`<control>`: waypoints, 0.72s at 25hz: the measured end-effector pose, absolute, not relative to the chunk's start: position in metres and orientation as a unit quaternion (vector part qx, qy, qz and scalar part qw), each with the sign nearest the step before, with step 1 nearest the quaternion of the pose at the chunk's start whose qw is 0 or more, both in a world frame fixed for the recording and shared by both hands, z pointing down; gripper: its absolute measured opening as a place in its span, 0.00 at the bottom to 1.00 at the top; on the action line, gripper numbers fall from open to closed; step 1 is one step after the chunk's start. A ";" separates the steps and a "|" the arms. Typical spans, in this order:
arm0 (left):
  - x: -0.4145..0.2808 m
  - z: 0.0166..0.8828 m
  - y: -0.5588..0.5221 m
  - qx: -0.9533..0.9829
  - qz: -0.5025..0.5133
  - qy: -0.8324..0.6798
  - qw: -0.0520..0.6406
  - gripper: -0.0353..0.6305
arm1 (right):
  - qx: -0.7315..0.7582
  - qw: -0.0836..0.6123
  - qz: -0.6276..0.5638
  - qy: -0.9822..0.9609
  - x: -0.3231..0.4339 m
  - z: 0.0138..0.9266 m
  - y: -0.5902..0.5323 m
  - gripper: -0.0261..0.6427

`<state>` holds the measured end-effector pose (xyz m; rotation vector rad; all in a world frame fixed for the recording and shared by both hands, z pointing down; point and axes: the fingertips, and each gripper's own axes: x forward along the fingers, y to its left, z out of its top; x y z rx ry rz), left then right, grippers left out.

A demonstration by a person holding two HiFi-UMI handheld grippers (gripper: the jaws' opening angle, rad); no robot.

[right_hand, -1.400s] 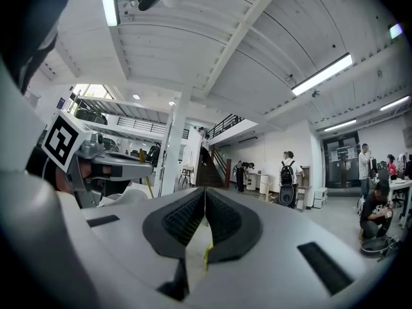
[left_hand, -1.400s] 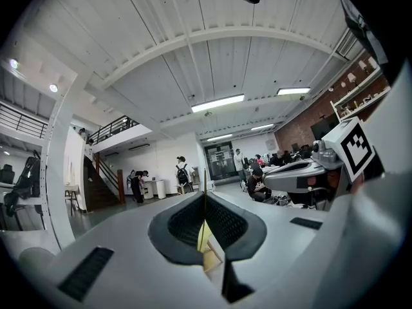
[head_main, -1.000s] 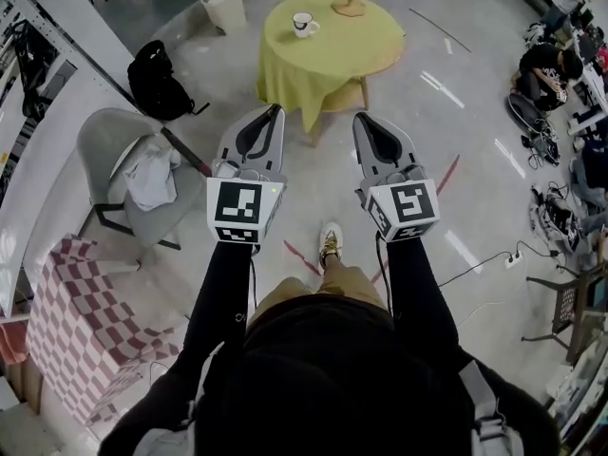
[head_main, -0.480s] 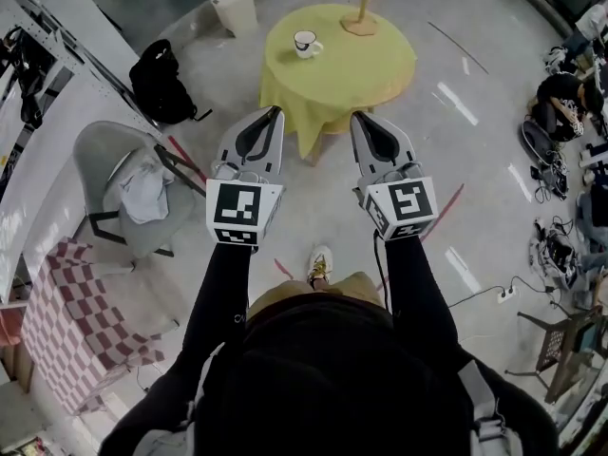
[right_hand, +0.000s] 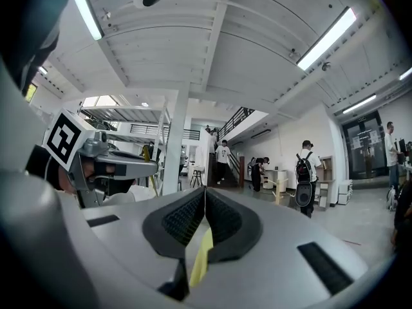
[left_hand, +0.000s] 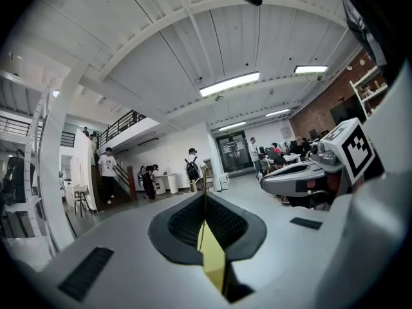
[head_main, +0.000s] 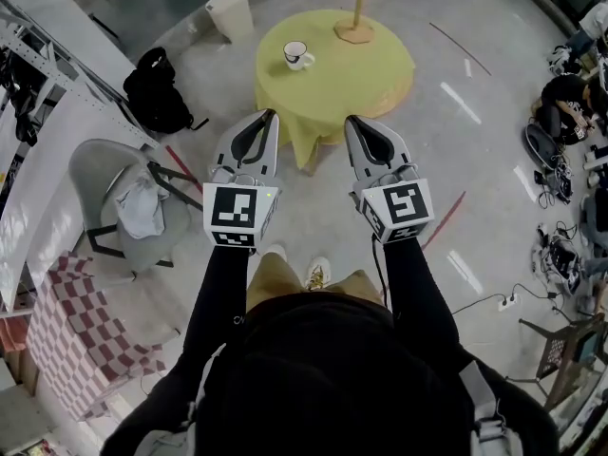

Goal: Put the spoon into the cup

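Note:
A white cup [head_main: 296,55] stands on a round table under a yellow cloth [head_main: 370,74], ahead of me in the head view. A wooden post on a flat base [head_main: 355,32] stands at the table's far side. I see no spoon in any view. My left gripper [head_main: 264,114] and right gripper [head_main: 353,120] are held side by side, pointing level toward the table and short of its near edge. Both are shut with nothing in them. In the left gripper view the pads [left_hand: 205,198] meet, and so do those in the right gripper view [right_hand: 205,192].
On the floor to the left are a grey chair with a cloth on it [head_main: 133,198], a black backpack [head_main: 157,88], a white bin [head_main: 231,12] and a red-checked cloth [head_main: 76,331]. People and cables [head_main: 570,93] line the right side. Several people stand far off by a staircase [right_hand: 222,163].
The table and cup have come closer and shifted slightly left in the head view as the person walks toward them. Both grippers keep their pose and stay shut.

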<state>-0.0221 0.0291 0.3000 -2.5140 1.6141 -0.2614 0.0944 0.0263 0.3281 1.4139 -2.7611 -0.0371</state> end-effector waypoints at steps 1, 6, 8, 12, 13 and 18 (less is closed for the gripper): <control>-0.022 0.301 0.024 -0.836 -0.088 0.537 0.071 0.08 | 0.457 0.019 -0.012 -0.889 0.095 0.328 0.022 0.08; -0.029 0.310 0.000 -0.838 -0.090 0.535 0.062 0.08 | 0.460 0.023 -0.018 -0.887 0.091 0.331 0.000 0.08; -0.031 0.310 -0.014 -0.840 -0.085 0.533 0.063 0.08 | 0.460 0.023 -0.024 -0.887 0.088 0.333 -0.012 0.08; -0.032 0.313 -0.048 -0.846 -0.078 0.524 0.061 0.08 | 0.466 0.030 -0.028 -0.884 0.084 0.336 -0.045 0.08; -0.033 0.314 -0.057 -0.847 -0.078 0.522 0.059 0.08 | 0.468 0.032 -0.028 -0.883 0.082 0.337 -0.054 0.08; -0.041 0.318 -0.109 -0.856 -0.077 0.508 0.056 0.08 | 0.480 0.039 -0.025 -0.876 0.072 0.339 -0.104 0.08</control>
